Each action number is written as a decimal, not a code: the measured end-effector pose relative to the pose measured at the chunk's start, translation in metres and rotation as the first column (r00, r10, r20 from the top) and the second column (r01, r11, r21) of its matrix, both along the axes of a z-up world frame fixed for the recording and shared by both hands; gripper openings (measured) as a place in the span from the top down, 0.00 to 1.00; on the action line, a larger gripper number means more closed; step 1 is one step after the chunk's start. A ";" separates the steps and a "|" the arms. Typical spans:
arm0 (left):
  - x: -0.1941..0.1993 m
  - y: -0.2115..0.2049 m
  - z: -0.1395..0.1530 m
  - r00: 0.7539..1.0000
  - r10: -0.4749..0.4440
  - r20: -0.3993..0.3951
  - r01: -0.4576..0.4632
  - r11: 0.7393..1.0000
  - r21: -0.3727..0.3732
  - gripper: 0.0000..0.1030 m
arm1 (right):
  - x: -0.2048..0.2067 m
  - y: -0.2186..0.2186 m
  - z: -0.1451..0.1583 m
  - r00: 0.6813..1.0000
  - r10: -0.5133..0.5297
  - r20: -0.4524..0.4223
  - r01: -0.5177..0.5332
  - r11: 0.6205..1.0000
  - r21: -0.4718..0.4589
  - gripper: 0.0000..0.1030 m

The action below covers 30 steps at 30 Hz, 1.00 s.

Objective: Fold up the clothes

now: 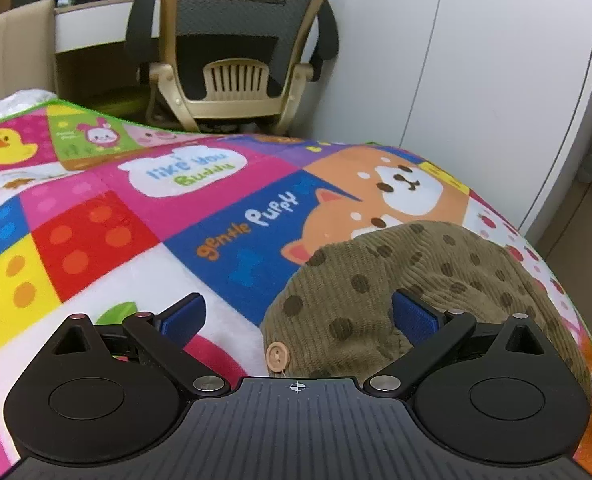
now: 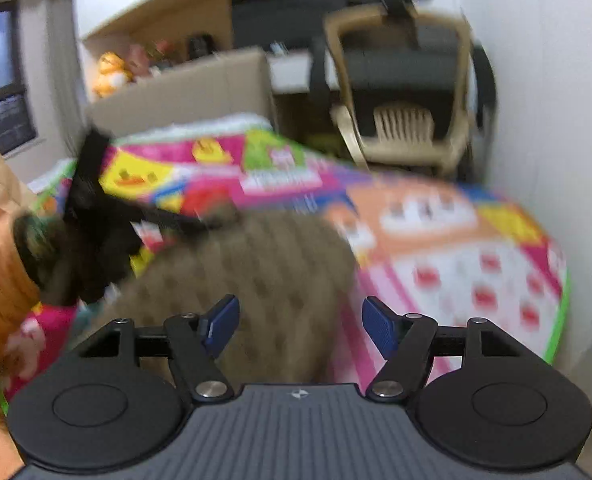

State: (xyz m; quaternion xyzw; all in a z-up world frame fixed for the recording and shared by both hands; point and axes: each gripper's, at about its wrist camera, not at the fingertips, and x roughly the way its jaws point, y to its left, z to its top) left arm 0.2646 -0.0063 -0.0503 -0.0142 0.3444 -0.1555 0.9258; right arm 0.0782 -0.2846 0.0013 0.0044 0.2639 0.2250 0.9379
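left gripper hangs with jaws spread wide, gripping nothing, over the colourful blanket. the brown dotted garment lies bunched on the blanket's right part. right gripper also spread apart, empty, above the garment; that view is blurred.

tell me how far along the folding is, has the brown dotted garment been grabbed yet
Early on, by the look of it. Done: nothing shows as folded; the brown polka-dot corduroy garment lies bunched on the cartoon-print blanket, its button at the near edge. In hand: nothing. The left gripper and right gripper are both open above the cloth. Left: grasp, spread flat, then fold. The right wrist view is blurred.
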 end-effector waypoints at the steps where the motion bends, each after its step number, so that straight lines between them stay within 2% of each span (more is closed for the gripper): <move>1: -0.001 0.000 0.000 1.000 0.000 0.002 0.000 1.000 0.002 0.01 | 0.004 0.006 0.005 1.000 0.023 0.016 -0.024 1.000 0.012 0.32; 4: -0.002 0.001 0.002 1.000 0.008 0.005 -0.008 1.000 0.006 0.01 | 0.023 0.038 0.006 0.994 0.106 0.020 -0.106 0.994 0.020 0.32; 6: -0.003 0.001 0.003 1.000 0.012 0.008 -0.012 1.000 0.010 0.01 | 0.035 0.067 -0.004 0.988 0.154 0.016 -0.153 0.988 -0.033 0.32; 9: -0.004 0.003 0.004 1.000 0.015 0.005 -0.015 1.000 0.005 0.01 | 0.049 0.099 -0.037 0.986 0.162 -0.047 -0.167 0.972 -0.167 0.32; 12: -0.007 0.008 0.006 1.000 0.014 0.003 -0.014 1.000 -0.009 0.01 | 0.045 0.101 -0.046 0.987 0.155 -0.050 -0.161 0.970 -0.179 0.31; 14: -0.010 0.015 0.011 1.000 0.031 -0.001 -0.031 0.998 -0.053 0.01 | 0.042 0.100 -0.047 0.988 0.150 -0.046 -0.156 0.971 -0.179 0.31; 17: -0.024 0.030 0.018 0.998 0.044 -0.036 -0.050 0.982 -0.181 0.02 | 0.039 0.099 -0.049 0.988 0.151 -0.037 -0.156 0.970 -0.189 0.31; 20: -0.035 0.039 0.006 0.989 -0.007 -0.147 -0.042 0.946 -0.323 0.02 | 0.041 0.097 -0.047 0.987 0.158 -0.038 -0.163 0.971 -0.176 0.31; 24: -0.041 0.032 -0.010 0.986 -0.009 -0.168 -0.038 0.961 -0.275 0.01 | 0.039 0.088 -0.043 0.980 0.189 -0.056 -0.195 0.969 -0.150 0.30; 27: -0.041 0.032 -0.013 0.987 -0.006 -0.164 -0.037 0.966 -0.257 0.01 | 0.038 0.067 -0.024 0.977 0.207 -0.051 -0.212 0.971 -0.113 0.24; 30: -0.041 0.031 -0.013 0.987 -0.005 -0.160 -0.035 0.968 -0.247 0.00 | 0.051 0.044 -0.002 0.993 0.120 -0.001 -0.120 0.990 -0.081 0.20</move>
